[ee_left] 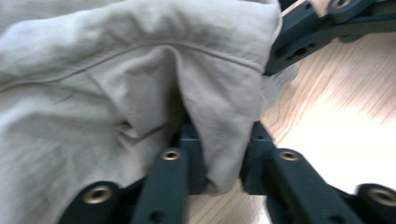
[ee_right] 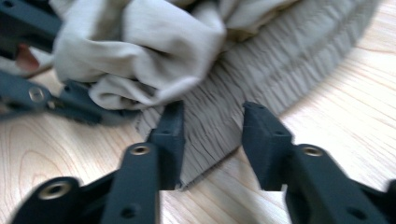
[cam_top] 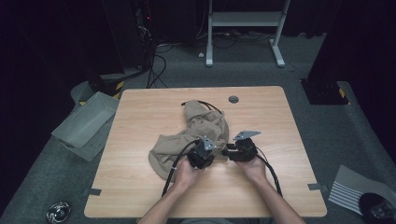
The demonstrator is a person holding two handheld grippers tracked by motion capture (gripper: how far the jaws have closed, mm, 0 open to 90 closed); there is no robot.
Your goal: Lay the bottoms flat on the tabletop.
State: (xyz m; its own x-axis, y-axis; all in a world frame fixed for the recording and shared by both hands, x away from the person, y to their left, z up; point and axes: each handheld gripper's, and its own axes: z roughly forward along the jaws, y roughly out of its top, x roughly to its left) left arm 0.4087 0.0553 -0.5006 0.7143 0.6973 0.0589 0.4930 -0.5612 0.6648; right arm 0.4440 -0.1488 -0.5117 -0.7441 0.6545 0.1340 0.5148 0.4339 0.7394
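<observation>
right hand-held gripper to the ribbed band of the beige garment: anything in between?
Nothing visible. The ribbed band already lies between the open jaws of the right hand-held gripper, pads not pressing it. The left hand-held gripper pinches a fold of the garment alongside.

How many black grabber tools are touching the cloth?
2: the left gripper pinches a fold of the crumpled beige cloth; the right gripper straddles its ribbed waistband.
</observation>
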